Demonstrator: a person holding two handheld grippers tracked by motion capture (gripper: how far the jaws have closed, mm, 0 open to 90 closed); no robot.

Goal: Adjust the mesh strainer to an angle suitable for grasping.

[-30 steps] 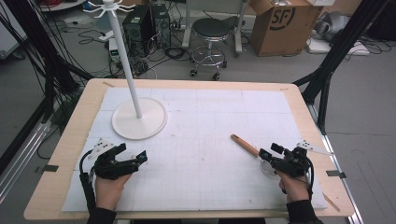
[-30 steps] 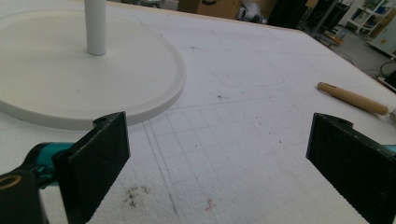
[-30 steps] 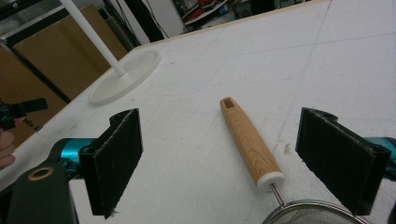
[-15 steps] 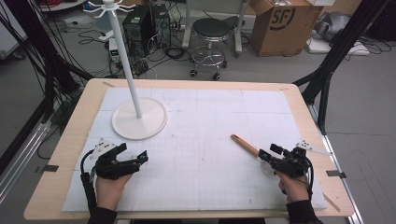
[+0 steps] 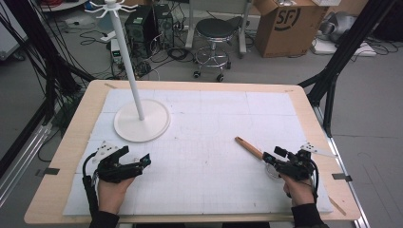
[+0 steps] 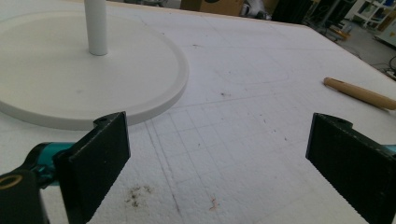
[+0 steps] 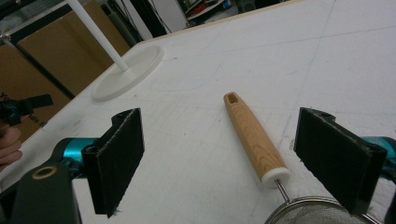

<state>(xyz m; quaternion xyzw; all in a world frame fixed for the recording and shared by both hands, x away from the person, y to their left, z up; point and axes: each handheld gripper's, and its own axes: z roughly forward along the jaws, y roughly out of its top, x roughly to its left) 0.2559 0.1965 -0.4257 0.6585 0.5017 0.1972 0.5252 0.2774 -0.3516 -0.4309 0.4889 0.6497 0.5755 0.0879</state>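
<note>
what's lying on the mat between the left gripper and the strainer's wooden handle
Nothing: in the high view, bare white mat separates left gripper from wooden handle.

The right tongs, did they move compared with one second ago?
Hardly. In the high view the right tongs remain at the near end of the wooden strainer handle, jaws open, roughly as far from the white stand base as earlier.

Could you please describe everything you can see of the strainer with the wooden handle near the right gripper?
The strainer lies flat on the white foam mat. Its handle looks like light wood, rounded, with a small rectangular slot at the far end and a white cap where a thin metal wire leads to a round metal rim with fine mesh, cut off by the frame edge. It lies between the open jaws of the right gripper, which do not touch it.
</note>
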